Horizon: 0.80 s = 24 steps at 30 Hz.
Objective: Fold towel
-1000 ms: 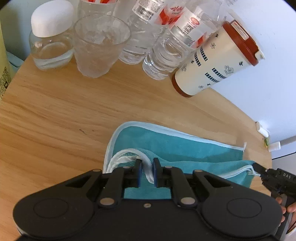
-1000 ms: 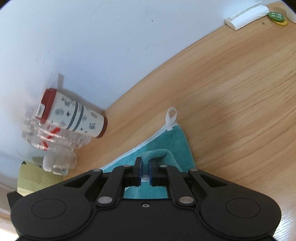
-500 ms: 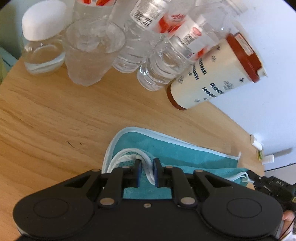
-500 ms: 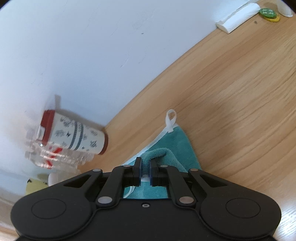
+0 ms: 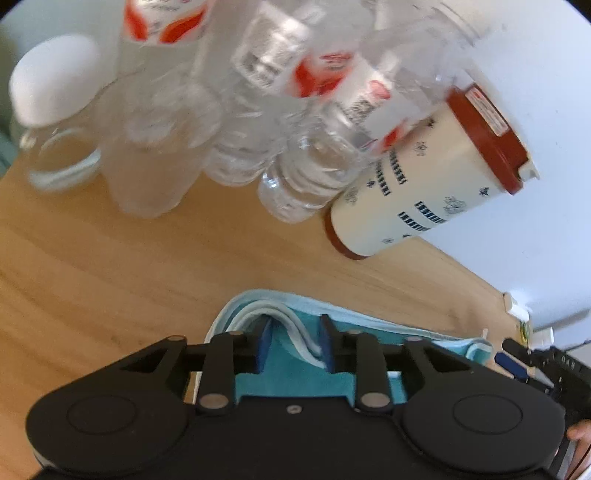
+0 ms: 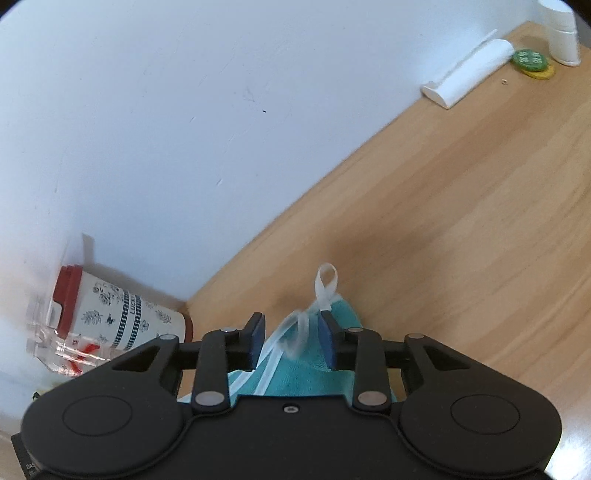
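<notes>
The teal towel [image 5: 373,326] with white trim lies folded on the wooden table [image 5: 110,266]. Its doubled near-left corner sits between the fingers of my left gripper [image 5: 295,341], whose jaws are opening; the blue pads stand apart from the cloth. In the right wrist view the towel [image 6: 306,373] shows its other corner and its white hanging loop [image 6: 327,280]. My right gripper [image 6: 291,339] straddles that corner, its jaws also opening, and the trim lies loose between the pads. The right gripper's tip [image 5: 513,363] shows at the towel's far right end.
Several clear water bottles [image 5: 303,147], a glass [image 5: 147,158] and a white-capped jar [image 5: 55,122] crowd the table's back. A cream cup with a red lid [image 5: 424,192] stands by the white wall. A white roll [image 6: 469,72], green and yellow discs [image 6: 532,62] and a white bottle [image 6: 561,33] sit at the far right.
Both grippers have gone from shut on the towel's corners to open, and the cloth has dropped flat between the pads. The left view has moved closer to the bottles.
</notes>
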Available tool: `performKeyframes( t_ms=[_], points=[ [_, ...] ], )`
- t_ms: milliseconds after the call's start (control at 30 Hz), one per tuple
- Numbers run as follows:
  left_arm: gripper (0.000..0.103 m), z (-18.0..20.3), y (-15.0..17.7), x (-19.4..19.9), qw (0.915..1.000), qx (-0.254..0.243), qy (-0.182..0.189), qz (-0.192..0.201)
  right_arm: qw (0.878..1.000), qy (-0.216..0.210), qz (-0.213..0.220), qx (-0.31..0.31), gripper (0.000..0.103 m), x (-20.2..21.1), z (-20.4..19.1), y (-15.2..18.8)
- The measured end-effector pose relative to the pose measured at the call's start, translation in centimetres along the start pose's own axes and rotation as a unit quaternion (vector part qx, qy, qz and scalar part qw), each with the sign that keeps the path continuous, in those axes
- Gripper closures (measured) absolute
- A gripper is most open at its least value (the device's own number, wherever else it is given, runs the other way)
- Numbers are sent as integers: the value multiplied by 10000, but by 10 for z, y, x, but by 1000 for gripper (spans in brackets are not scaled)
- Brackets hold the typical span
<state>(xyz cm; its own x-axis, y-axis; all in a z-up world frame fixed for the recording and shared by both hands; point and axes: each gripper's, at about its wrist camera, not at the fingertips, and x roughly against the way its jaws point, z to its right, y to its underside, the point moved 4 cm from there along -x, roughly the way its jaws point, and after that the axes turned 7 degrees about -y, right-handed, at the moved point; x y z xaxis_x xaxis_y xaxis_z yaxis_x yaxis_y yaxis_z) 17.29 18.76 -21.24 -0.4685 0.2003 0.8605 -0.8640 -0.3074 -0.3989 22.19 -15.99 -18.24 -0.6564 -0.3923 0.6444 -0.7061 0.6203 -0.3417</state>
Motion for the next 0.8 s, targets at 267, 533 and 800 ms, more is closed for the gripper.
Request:
performKeyframes(
  t_ms=[267, 533, 800],
  points=[
    [54, 9, -9, 13, 9964, -631, -385, 420, 9918, 431, -392, 1134, 66, -11, -20, 10],
    [48, 27, 12, 2, 9760, -1877, -966, 529, 9408, 1395, -618, 3027, 62, -25, -37, 26],
    [47, 27, 29, -22, 9584, -2507, -1343, 234, 9400, 1493, -914, 2930, 69, -38, -18, 25]
  ],
)
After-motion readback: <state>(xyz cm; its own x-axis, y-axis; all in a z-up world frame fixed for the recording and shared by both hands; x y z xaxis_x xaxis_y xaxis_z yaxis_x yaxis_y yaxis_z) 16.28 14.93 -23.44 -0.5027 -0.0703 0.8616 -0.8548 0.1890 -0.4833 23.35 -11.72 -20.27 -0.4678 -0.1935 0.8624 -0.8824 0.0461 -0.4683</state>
